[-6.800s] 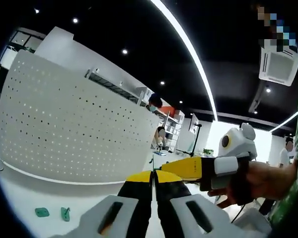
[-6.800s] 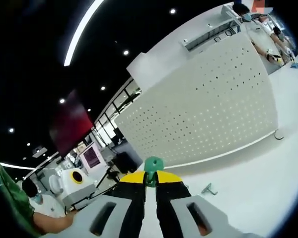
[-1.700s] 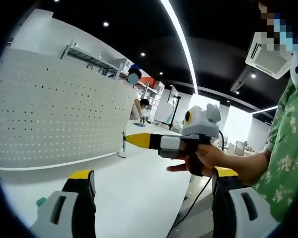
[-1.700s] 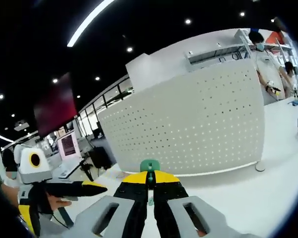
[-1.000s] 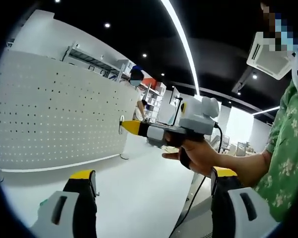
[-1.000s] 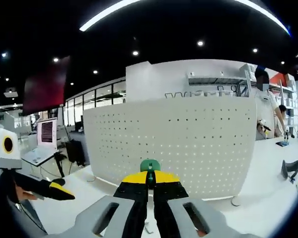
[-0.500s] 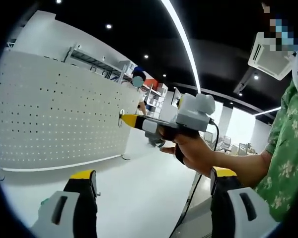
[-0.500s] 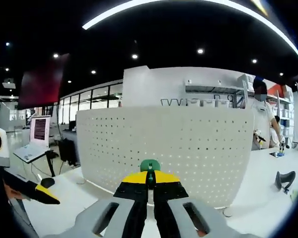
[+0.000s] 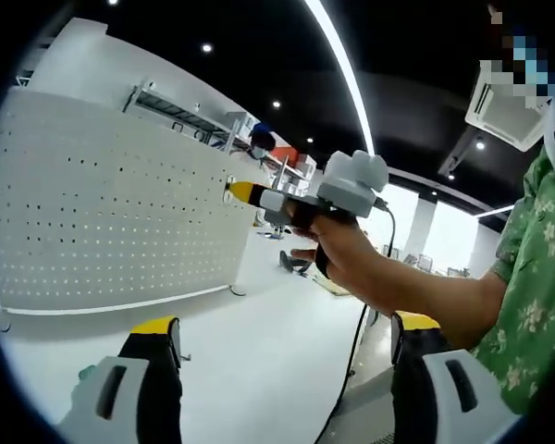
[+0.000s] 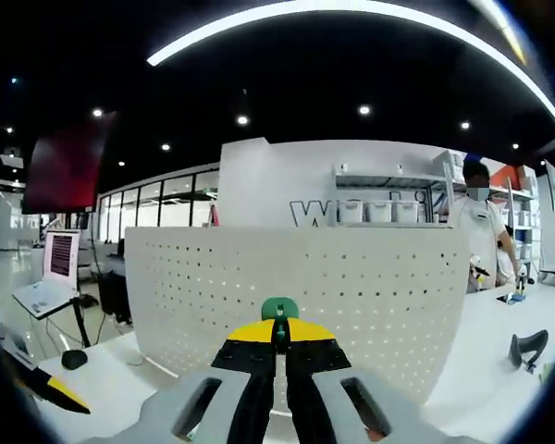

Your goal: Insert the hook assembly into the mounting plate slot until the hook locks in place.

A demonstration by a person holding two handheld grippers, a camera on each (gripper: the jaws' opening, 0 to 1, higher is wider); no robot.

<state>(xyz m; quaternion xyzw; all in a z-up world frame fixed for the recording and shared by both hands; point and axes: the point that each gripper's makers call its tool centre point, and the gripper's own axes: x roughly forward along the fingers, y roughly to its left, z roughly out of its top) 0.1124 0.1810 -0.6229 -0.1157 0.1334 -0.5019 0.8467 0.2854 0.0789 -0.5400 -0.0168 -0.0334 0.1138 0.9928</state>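
Room: dark ceiling with small spot lamps and a long curved strip light (image 10: 351, 11) is arching over a bright white hall; a person in white (image 10: 479, 227) is standing at the far right of the right gripper view, beside wall shelves.
Surface: smooth white table (image 9: 259, 370) is carrying the board and the loose parts.
Mounting plate: tall white perforated metal board (image 9: 102, 222) is standing upright on the table, filling the left half of the left gripper view and facing the camera squarely in the right gripper view (image 10: 296, 287).
Loose part: small green plastic piece (image 9: 86, 373) is lying on the table just left of the left gripper's jaw; its shape is too small to tell.
Left gripper (image 9: 282, 324): its yellow-tipped black jaws are standing wide apart at the bottom of its own view, gripping nothing.
Right gripper (image 9: 243, 191): seen from the left gripper view, it is reaching from a bare hand (image 9: 338, 264) toward the board's right edge, tip just at the board; in its own view (image 10: 278, 331) the jaws are pressed together.
Hook assembly: green plastic hook (image 10: 279, 310) is sitting pinched between the right gripper's yellow tips, its rounded top poking up in front of the board's lower rows of holes; whether it is touching the board cannot be told.
Right side: black curved object (image 10: 529, 348) is resting on the table at the far right.
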